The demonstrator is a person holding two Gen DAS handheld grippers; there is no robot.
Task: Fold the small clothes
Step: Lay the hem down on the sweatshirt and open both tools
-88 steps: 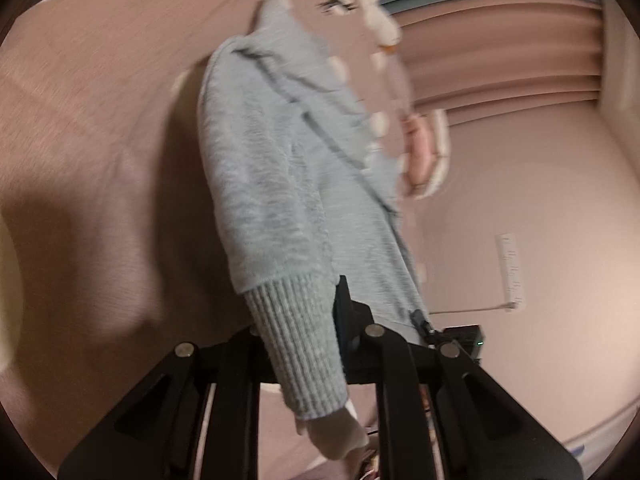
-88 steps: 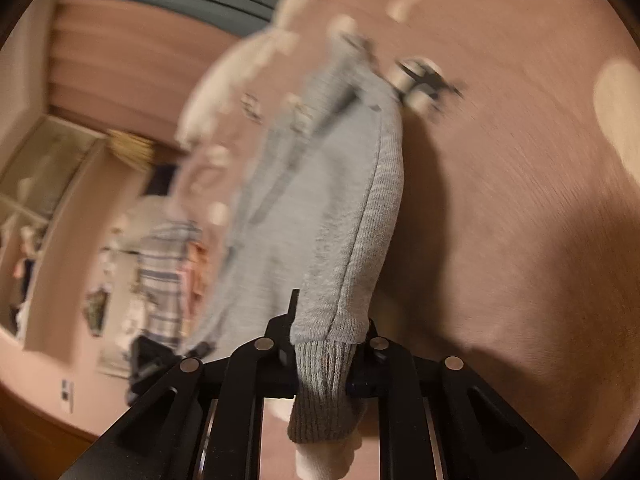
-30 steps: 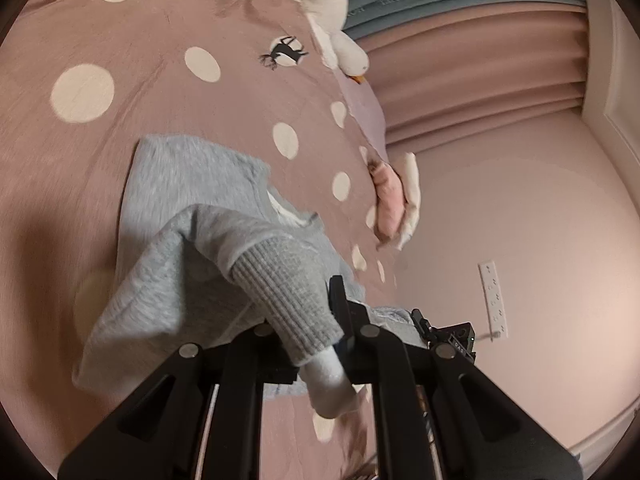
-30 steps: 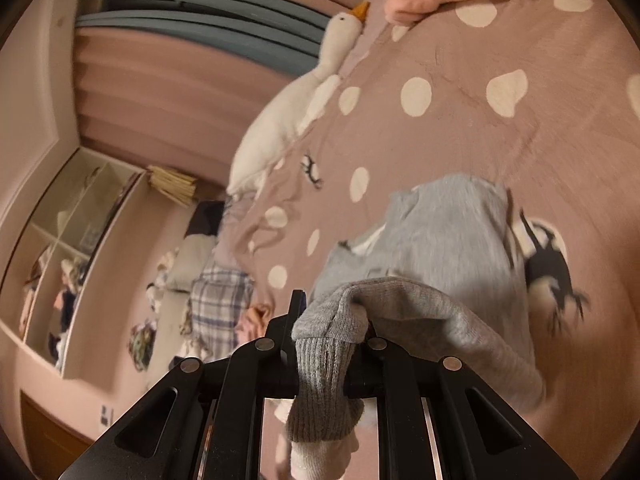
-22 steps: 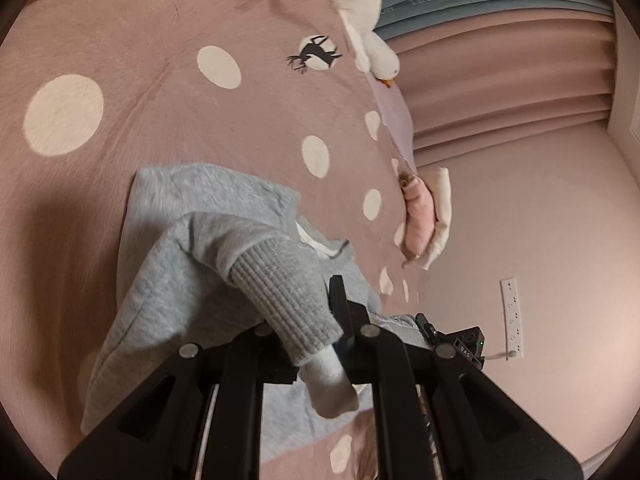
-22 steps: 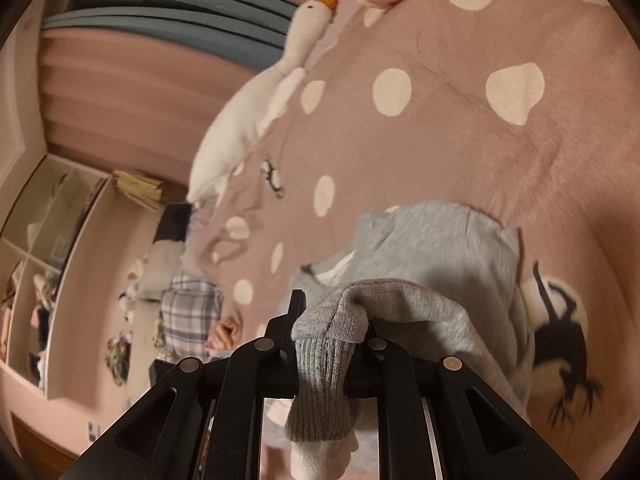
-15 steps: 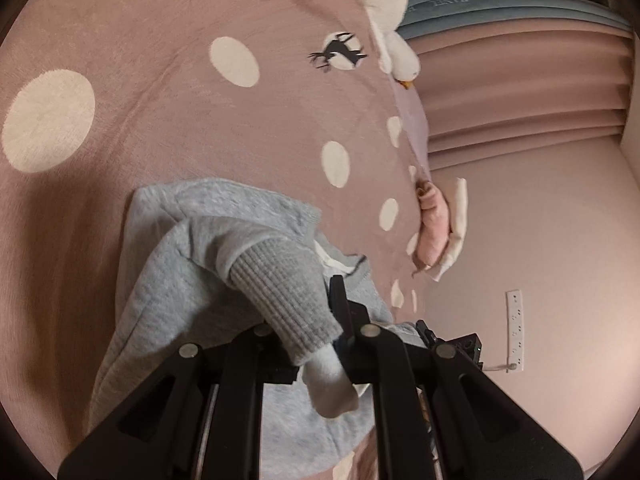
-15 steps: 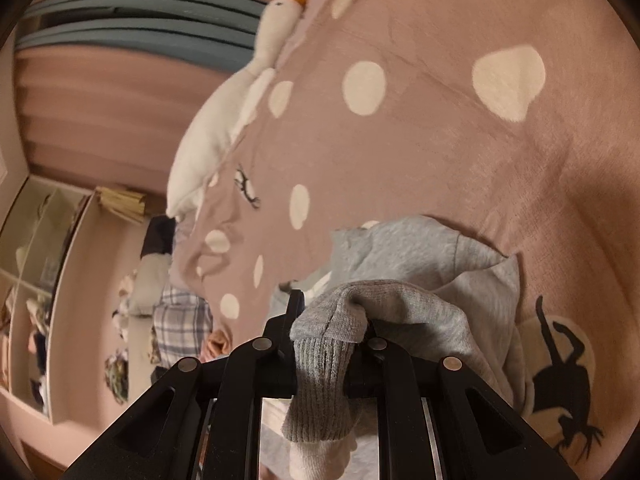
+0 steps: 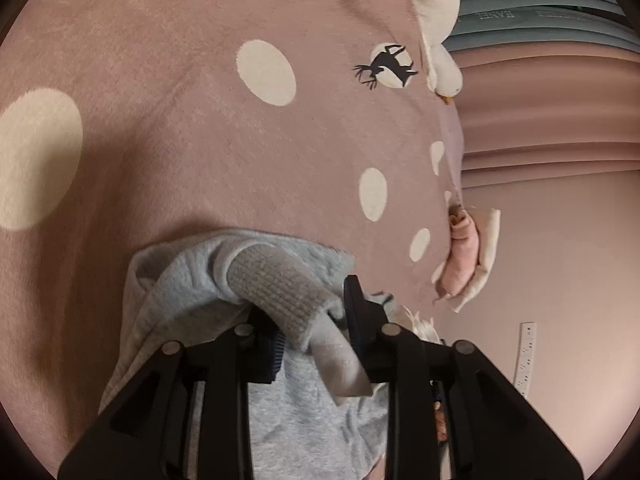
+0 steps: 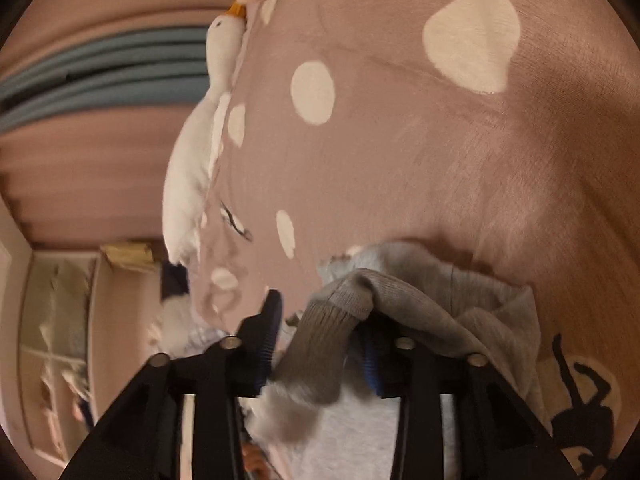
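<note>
- Grey sweater (image 9: 288, 408) lies bunched on the spotted blanket (image 9: 200, 140).
- Our left gripper (image 9: 308, 312) has just been opening; a cuff (image 9: 276, 280) sits loose between its jaws.
- Our right gripper (image 10: 320, 320) likewise, the other cuff (image 10: 320, 352) slipping free.

The left gripper (image 9: 308, 316) is tilting downward, its jaws having just been parting, with a ribbed cuff (image 9: 276, 284) lying loose between them, no longer clamped. The right gripper (image 10: 320, 324) is pointing nearer level, its jaws having just been spreading wider, another cuff (image 10: 320, 344) slumping in the gap, free of the pads.
</note>
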